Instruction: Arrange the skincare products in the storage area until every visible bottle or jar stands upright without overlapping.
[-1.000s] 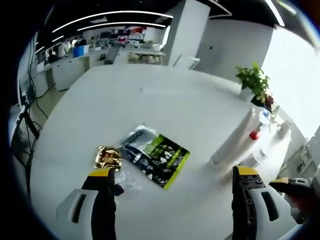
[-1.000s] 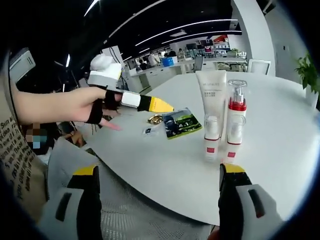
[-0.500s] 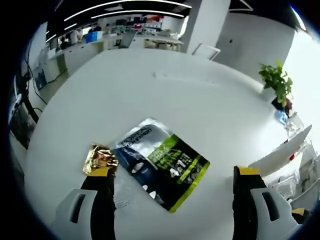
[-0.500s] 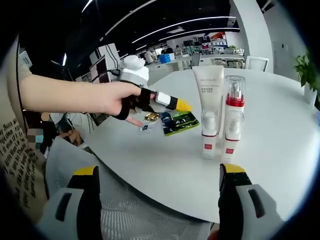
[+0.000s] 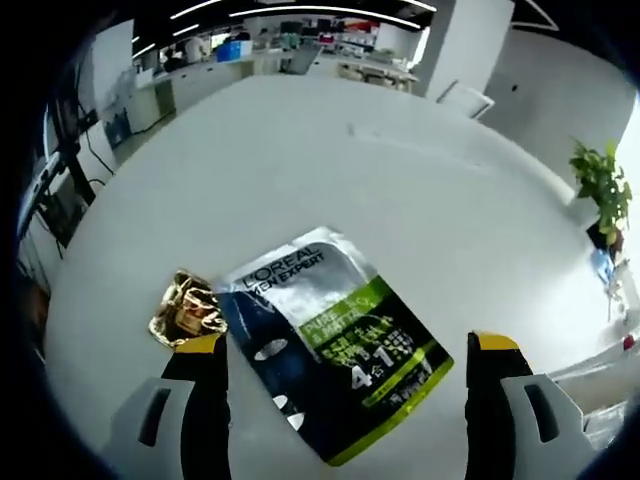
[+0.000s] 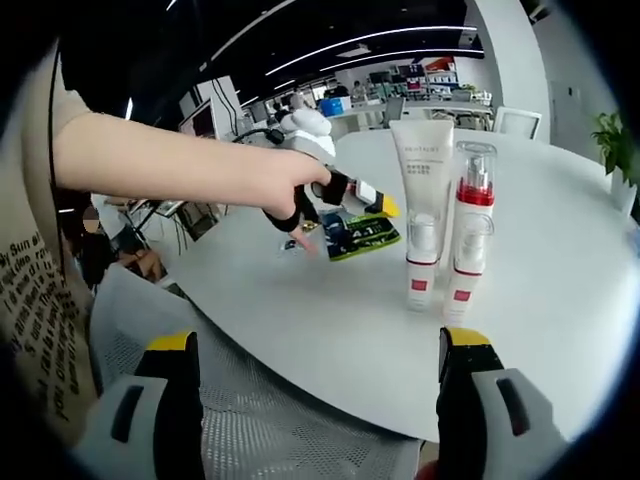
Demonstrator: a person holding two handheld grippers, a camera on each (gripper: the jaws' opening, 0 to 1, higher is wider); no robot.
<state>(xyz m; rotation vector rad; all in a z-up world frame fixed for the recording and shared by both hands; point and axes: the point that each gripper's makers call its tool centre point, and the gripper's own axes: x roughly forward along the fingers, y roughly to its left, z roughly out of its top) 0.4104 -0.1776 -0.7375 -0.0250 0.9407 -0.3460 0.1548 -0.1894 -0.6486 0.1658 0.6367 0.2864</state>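
Gold packet (image 5: 186, 312) partly hidden behind left gripper (image 5: 343, 345) jaws.

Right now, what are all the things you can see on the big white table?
Table: one, white, round, under everything.
Packet: one, silver, dark blue and green, lying flat between the left gripper's jaws.
Gold wrapper: one, shiny gold, crumpled beside the packet's edge.
Tube: one, white, standing upright on its cap.
Pump bottle: one, clear and white with red bands, upright right beside the tube.
Plant: one, green, at the table's far side.
Left gripper: one, black with yellow tips, open above the packet.
Right gripper: one, same colours, open, near the table's edge.
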